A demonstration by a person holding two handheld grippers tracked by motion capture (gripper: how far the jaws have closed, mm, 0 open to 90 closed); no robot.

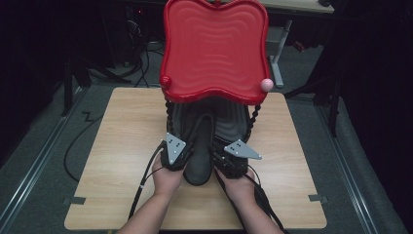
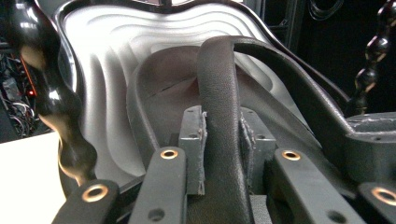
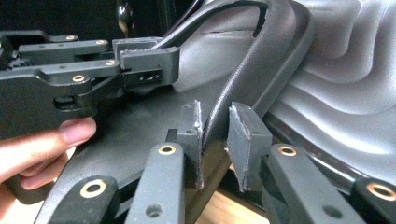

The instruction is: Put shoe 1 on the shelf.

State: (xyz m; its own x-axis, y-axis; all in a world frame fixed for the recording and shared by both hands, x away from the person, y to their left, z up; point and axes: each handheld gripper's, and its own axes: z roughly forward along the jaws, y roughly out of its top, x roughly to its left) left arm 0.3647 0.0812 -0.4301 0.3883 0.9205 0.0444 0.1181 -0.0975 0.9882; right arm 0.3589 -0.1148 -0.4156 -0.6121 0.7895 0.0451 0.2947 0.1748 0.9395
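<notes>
Table (image 1: 122, 146): a red-lidded case sits at the far middle with its red lid (image 1: 214, 44) propped up. Keep elbows low so nothing knocks it.
Case tray (image 2: 102, 70): grey, ribbed and shallow. Lift clear of its front lip rather than dragging across it.
Black strap (image 1: 199, 146): it arches out of the tray toward the person, between both hands. I judge the step is getting two holds before raising it.
Left gripper (image 2: 223, 140): pinching the strap squarely, with a pad on each side. Hold it firm and level.
Right gripper (image 3: 215, 135): it straddles the strap's edge, with one pad against it and the other a sliver off. Close fully before pulling, then raise both hands evenly.
</notes>
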